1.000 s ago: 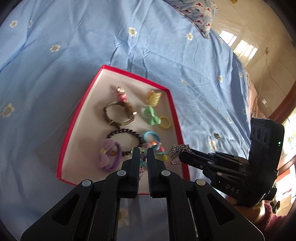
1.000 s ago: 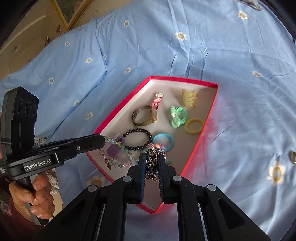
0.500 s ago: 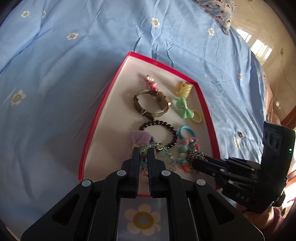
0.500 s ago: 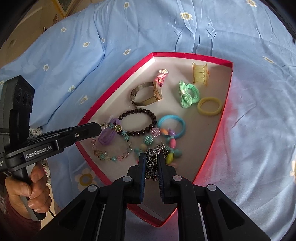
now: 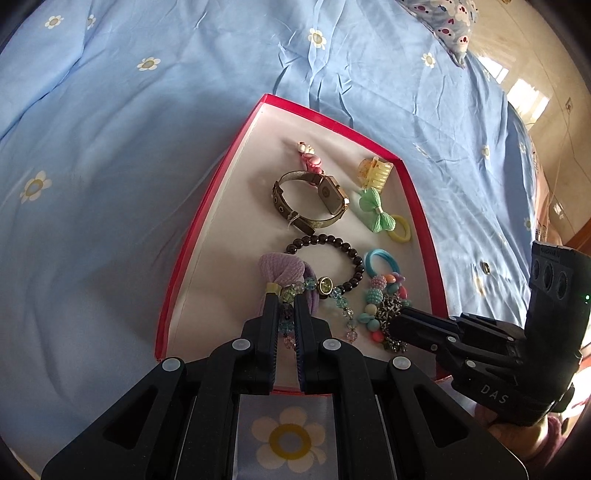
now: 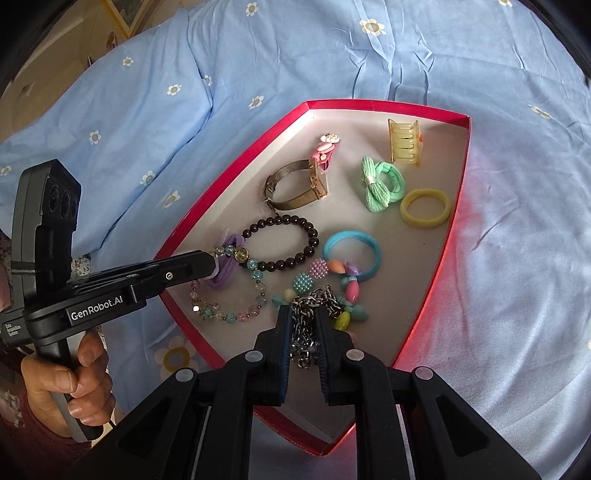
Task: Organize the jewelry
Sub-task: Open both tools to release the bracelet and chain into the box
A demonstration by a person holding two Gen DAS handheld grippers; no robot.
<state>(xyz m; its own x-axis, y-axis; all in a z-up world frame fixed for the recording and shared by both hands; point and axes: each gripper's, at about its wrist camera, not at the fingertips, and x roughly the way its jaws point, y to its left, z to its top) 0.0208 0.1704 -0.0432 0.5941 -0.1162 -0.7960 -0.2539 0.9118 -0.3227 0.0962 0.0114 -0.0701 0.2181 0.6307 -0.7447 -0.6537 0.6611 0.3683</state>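
Lowering both loads into red tray (image 6: 466, 155): left gripper (image 5: 286, 310) clamping crystal bead bracelet (image 6: 225, 314), right gripper (image 6: 303, 317) clamping metal chain (image 6: 306, 332), now resting on near tray floor; releasing next.

A light blue bedsheet with small white-and-yellow daisies (image 5: 147, 155) spreads, creased, ahead of and around both pairs of fingers. Far beyond the fingers, up to the right, lies a patterned pillow corner (image 5: 448, 26), with a glossy tan tiled floor (image 5: 532, 81) past it.

Both bracelets, gripper-held, now down inside the red box (image 5: 417, 192).
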